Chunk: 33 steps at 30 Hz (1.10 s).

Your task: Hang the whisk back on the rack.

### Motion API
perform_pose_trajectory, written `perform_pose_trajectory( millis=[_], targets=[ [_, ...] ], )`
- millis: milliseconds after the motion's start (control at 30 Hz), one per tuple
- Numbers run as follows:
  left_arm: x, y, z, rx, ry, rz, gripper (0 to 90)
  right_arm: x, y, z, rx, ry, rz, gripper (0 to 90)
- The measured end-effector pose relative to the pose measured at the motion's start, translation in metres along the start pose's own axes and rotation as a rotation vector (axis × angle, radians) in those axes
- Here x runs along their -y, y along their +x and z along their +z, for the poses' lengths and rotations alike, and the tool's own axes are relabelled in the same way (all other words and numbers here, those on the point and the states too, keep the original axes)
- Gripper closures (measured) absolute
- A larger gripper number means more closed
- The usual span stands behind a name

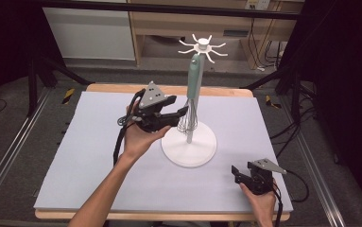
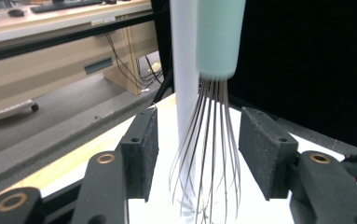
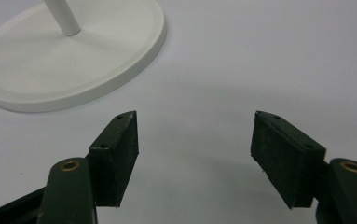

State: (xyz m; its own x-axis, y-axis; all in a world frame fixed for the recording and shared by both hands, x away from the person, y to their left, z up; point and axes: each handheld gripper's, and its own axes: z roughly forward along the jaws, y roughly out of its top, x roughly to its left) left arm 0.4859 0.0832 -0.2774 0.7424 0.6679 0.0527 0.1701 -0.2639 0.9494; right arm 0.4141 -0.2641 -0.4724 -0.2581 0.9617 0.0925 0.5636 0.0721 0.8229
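Note:
A whisk [image 1: 193, 78] with a pale green handle hangs from a hook of the white stand [image 1: 189, 144], its wire head down beside the pole. My left gripper [image 1: 181, 113] reaches in from the left at the height of the wires. In the left gripper view the whisk [image 2: 216, 37] hangs between the jaws of the left gripper [image 2: 199, 135], which stand open with gaps on both sides of the wires. The stand's pole [image 2: 183, 70] rises just behind. My right gripper [image 1: 235, 172] rests low at the mat's near right, open and holding nothing [image 3: 195, 140].
A pale lilac mat [image 1: 98, 156] covers the wooden table. The stand's round base [image 3: 73, 51] lies ahead and left of the right gripper. Several white hooks [image 1: 202, 46] fan out at the stand's top. Metal frame rails run along both sides.

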Motion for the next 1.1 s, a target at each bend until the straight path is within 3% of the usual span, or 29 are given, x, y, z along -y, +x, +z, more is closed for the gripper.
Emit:
perform_pose_trajectory(
  millis=[267, 633, 833, 1100],
  targets=[
    [0.045, 0.012, -0.011, -0.028, 0.046, -0.032, 42.2, 0.0, 0.0, 0.001, 0.006, 0.006, 0.002, 30.5],
    [0.11, 0.035, -0.03, -0.088, 0.127, -0.114, 38.4, 0.002, -0.003, 0.002, 0.022, 0.017, 0.006, 28.2],
    [0.146, 0.052, -0.044, -0.142, 0.184, -0.168, 37.2, 0.002, -0.004, 0.002, 0.052, 0.019, 0.004, 23.0],
    [0.188, 0.076, -0.067, -0.227, 0.222, -0.241, 35.9, 0.003, -0.007, 0.002, 0.098, 0.026, 0.011, 21.1]
  ],
)
